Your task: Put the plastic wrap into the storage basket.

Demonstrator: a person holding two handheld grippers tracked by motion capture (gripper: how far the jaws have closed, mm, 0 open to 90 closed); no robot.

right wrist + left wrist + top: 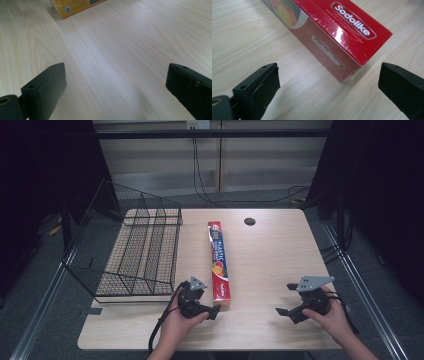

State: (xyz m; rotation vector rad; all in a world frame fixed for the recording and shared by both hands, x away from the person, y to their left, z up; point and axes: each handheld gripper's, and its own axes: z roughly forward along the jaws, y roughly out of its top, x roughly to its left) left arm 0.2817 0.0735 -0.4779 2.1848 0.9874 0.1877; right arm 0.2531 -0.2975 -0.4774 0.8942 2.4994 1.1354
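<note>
A black wire-mesh basket (131,251) with inner dividers stands on the left part of the light wood-grain tabletop (280,255), its near edge close to the front. A small round dark hole (249,221) sits near the far edge.

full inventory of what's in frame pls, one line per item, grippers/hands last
plastic wrap box: 1, red with blue and a fruit print, yellow on one side, lying flat lengthwise mid-table, near end by the left gripper
wire basket: 1, black mesh with dividers, left part of the table, overhanging its left edge
table: 1, light wood, dark round hole near the far edge
cables: several, black, on the floor behind the table
left gripper: 1, black, jaws open, just short of the box's near end, not touching
right gripper: 1, black, jaws open over bare table, right of the box
hands: 2, left and right, each holding its gripper
</note>
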